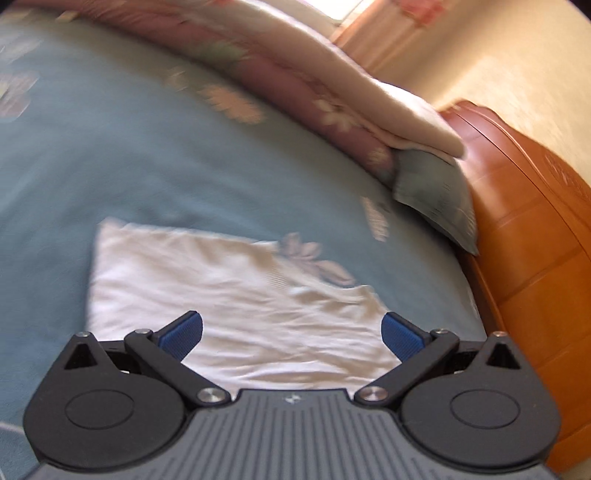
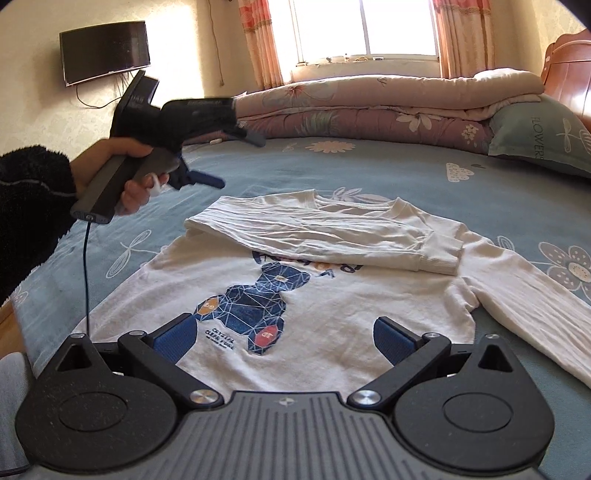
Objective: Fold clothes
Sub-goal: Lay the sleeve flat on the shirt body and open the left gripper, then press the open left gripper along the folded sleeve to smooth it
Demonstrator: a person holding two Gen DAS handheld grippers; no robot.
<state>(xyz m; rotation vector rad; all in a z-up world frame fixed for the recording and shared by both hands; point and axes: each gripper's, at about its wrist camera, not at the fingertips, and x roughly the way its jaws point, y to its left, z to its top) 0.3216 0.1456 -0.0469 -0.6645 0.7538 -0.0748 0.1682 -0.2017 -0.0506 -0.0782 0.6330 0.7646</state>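
Blue-padded fingers of the right gripper (image 2: 283, 338) stand spread wide and empty above the hem of a white sweatshirt (image 2: 295, 306), which lies face up on a blue floral bedspread (image 2: 369, 173), its printed bear showing. One sleeve (image 2: 317, 232) is already folded across the chest, cuff resting near the far shoulder; the other sleeve (image 2: 532, 299) trails flat off to the right, not yet brought in. Up and to the left, a hand (image 2: 125, 173) in a dark fuzzy cuff holds the left gripper (image 2: 240, 160) in the air over the bedspread, beside the shirt's folded shoulder, fingers parted and carrying nothing; its own blurred view looks down on white cloth. Beyond the garment, a rolled quilt (image 2: 369, 107) and a pillow (image 2: 543, 133) line the far edge of the bed under a bright window (image 2: 364, 27). The likely next step is folding in the loose sleeve; a pinch that gathers the body fabric beneath, or a drag across the chest, could pull the folded sleeve askew and rumple the shirt.
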